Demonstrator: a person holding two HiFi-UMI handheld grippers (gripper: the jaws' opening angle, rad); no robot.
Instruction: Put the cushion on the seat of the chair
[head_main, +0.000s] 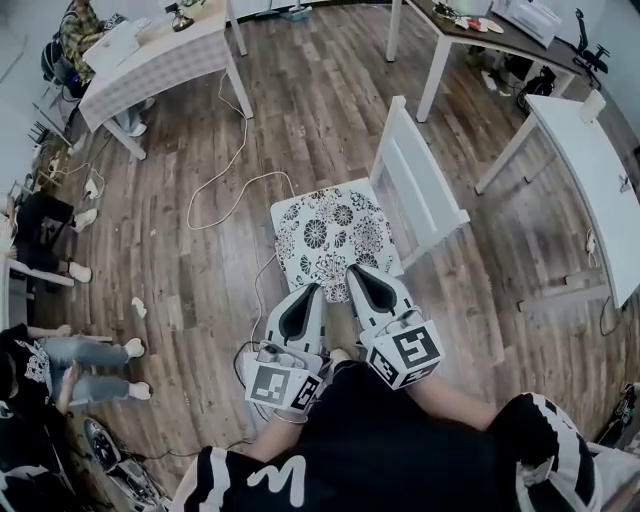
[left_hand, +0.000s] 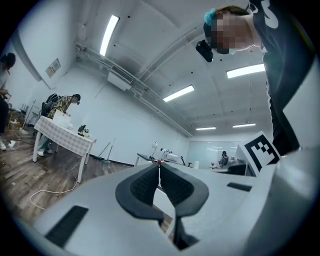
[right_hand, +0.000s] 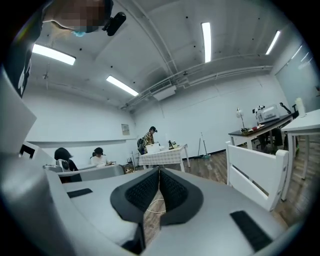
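I see the square black-and-white floral cushion (head_main: 333, 238) lying flat on the seat of the white wooden chair (head_main: 425, 188). L gripper (head_main: 310, 290) and R gripper (head_main: 353, 270) both clenched, nothing between the jaws, tips by the cushion's front edge.

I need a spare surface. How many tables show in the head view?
3: a checkered-cloth table at upper left, a dark-topped table at top right, a white table along the right edge. Others may be hidden past the frame.
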